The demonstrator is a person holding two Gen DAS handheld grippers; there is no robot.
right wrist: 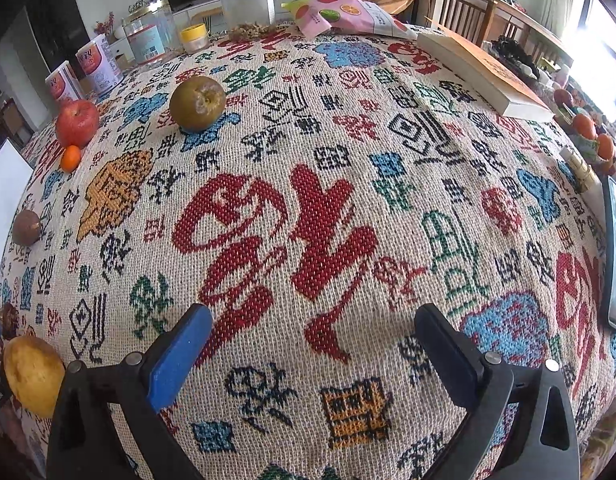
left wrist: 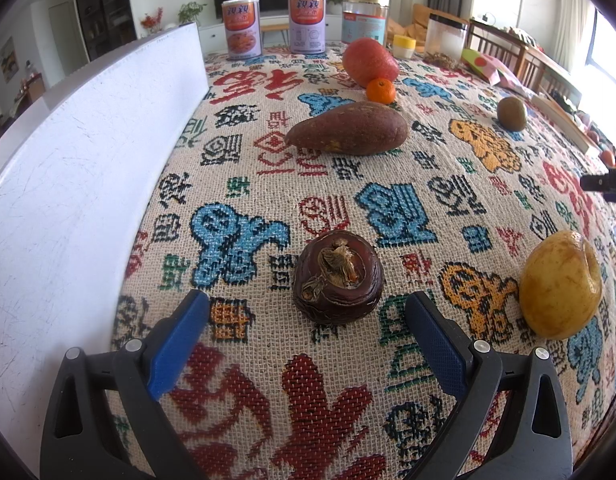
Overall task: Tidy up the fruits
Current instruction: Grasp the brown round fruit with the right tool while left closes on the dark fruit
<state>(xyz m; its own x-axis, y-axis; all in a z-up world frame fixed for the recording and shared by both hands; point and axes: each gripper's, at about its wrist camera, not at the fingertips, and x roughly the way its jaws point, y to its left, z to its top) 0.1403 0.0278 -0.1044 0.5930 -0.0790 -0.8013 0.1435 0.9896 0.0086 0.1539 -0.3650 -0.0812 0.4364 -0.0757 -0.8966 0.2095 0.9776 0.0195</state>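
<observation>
White tray point(left wrist: 87, 152) is seen at far left of the left wrist view, its wall standing on the woven tablecloth point(left wrist: 348, 184); it is judged to be the likely drop place, though that is not confirmed. Left gripper point(left wrist: 305, 312) is released, blue pads wide apart, nothing clamped. The dark wrinkled fruit point(left wrist: 338, 278) lies on the cloth just ahead of the fingertips and roughly centred between them, stem end up, not touched by either pad. The step in hand is judged to be a pick of this fruit: the gripper should be advanced and lowered so both pads pass either side at the widest part, then closed gently, since the skin looks soft and shrivelled; a tilted approach could roll it away. Behind it a sweet potato point(left wrist: 348, 130), a small mandarin point(left wrist: 380, 91) touching a red-orange fruit point(left wrist: 370, 62), and a brown-green fruit point(left wrist: 512, 113) are spread well apart. A yellow pear point(left wrist: 560, 284) sits to the right of the left gripper, near but outside its span. Further right, the right gripper point(right wrist: 312, 332) is also released and empty, only bare cloth lying between its pads; the yellow pear is seen at its lower left edge, beside the left finger, not within reach of a closing grip. A book point(right wrist: 484, 68) lies at far right, clear of the fruit.
</observation>
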